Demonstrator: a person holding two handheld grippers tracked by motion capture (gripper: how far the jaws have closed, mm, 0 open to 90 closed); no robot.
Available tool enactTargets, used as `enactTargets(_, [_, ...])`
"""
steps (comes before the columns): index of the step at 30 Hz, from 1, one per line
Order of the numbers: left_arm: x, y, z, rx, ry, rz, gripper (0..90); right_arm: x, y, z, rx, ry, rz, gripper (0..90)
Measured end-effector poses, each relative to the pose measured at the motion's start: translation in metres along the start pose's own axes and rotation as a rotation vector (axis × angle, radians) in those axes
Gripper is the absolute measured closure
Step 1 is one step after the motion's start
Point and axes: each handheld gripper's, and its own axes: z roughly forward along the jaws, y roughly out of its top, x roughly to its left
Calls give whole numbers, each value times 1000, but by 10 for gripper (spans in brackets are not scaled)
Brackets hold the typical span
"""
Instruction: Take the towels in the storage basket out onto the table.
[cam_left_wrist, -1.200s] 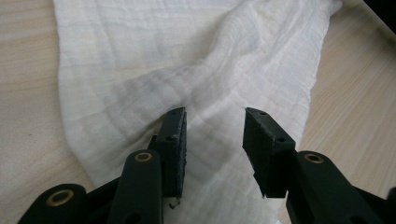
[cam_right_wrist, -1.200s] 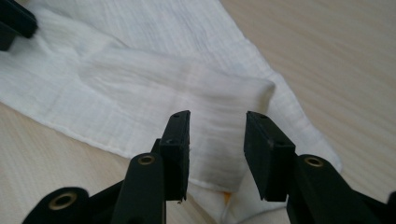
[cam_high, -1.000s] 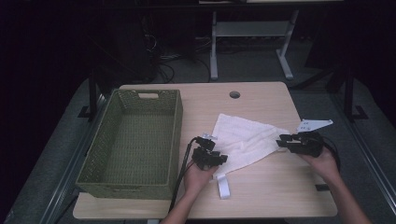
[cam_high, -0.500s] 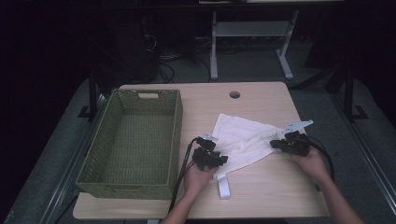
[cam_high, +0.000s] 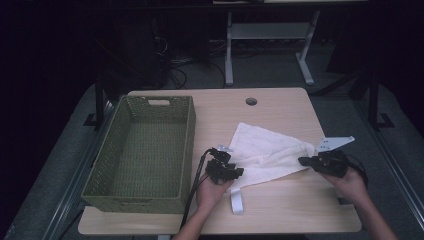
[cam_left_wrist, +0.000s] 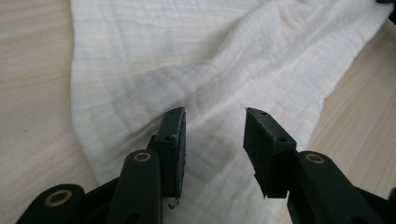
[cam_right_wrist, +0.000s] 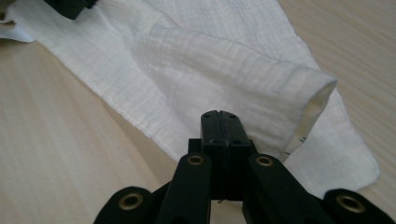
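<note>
Right gripper (cam_right_wrist: 219, 119) has just been closing, jaws now pressed together on the white cloth's (cam_high: 270, 155) edge. Left gripper (cam_left_wrist: 212, 135) sits half open over it; I'd pinch a fold before lifting toward the basket (cam_high: 187, 125)

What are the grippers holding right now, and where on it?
The right gripper looks shut on the cloth at its near edge; the left gripper hangs open over it, holding nothing.

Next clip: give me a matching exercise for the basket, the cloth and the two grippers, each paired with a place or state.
1 basket
2 cloth
3 left gripper
4 right gripper

a jaws apart over the cloth
b white, rumpled, lying between the grippers
c jaws pressed together at the cloth's edge
d green, empty, on the table's left

Pairs: 1-d, 2-b, 3-a, 4-c
</note>
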Motion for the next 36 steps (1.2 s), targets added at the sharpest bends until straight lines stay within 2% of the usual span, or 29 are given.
enactTargets(3, [-2,-2,-1,3,-2,7,585,14,-8,-12,-21,20,16,897])
enactTargets(4, [-3,-2,-2,-1,-6,3,585,19,-12,-15,-25,26,7,896])
enactTargets(6, [-5,-2,-3,-3,-9,9,586,32,-21,-22,-28,26,11,891])
enactTargets(9, [-6,-3,-1,20,-16,17,582,44,-34,-28,-26,21,20,889])
enactTargets(13, [-7,-4,-1,16,-14,22,581,48,-48,-21,10,40,30,818])
enactTargets(17, [-7,-5,-2,14,-19,19,579,45,-53,-8,35,62,44,812])
enactTargets(19, [-6,-5,-2,13,-21,16,580,45,-54,-4,28,72,45,826])
enactTargets(21, [-6,-6,-2,11,-23,20,580,44,-55,-4,28,76,52,882])
enactTargets(24, [-7,-7,-3,9,-17,26,580,48,-53,-6,38,66,21,899])
enactTargets(28, [-6,-8,-4,6,-21,18,580,61,-49,-21,14,107,0,899])
enactTargets(32, [-7,-8,-4,10,-19,18,578,79,-49,-42,-31,190,6,892])
enactTargets(33, [-7,-8,-4,12,-20,15,576,84,-50,-45,-43,229,3,885])
enactTargets(35, [-8,-7,-6,9,-19,18,574,91,-51,-50,-86,298,-15,798])
enactTargets(36, [-9,-7,-7,0,-20,13,573,92,-49,-50,-91,298,-20,743])
